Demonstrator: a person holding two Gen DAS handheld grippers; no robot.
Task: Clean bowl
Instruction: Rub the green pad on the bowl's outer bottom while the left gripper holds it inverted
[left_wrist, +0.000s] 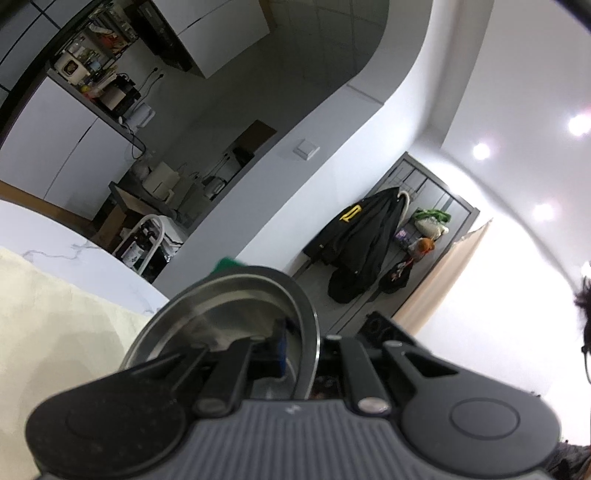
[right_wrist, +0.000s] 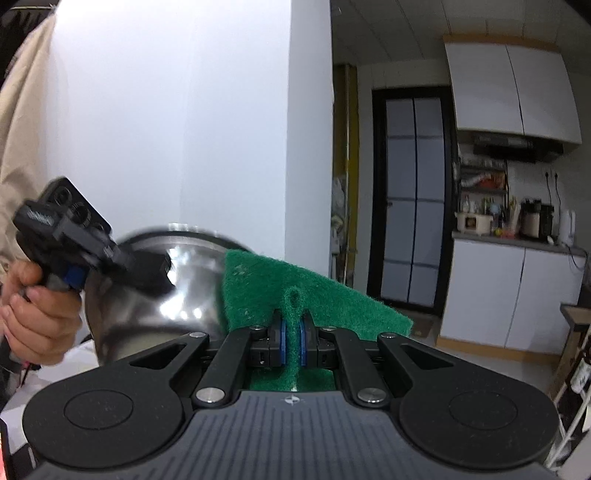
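Kitchen backdrop, left gripper (right_wrist: 147, 273) clamping steel bowl (right_wrist: 177, 291) rim, right gripper (right_wrist: 291, 343) pinching green scouring pad (right_wrist: 306, 299) against bowl.

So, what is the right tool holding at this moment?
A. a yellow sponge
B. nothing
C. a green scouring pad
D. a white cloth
C: in the right wrist view the right tool is shut on a folded green scouring pad, beside the steel bowl.
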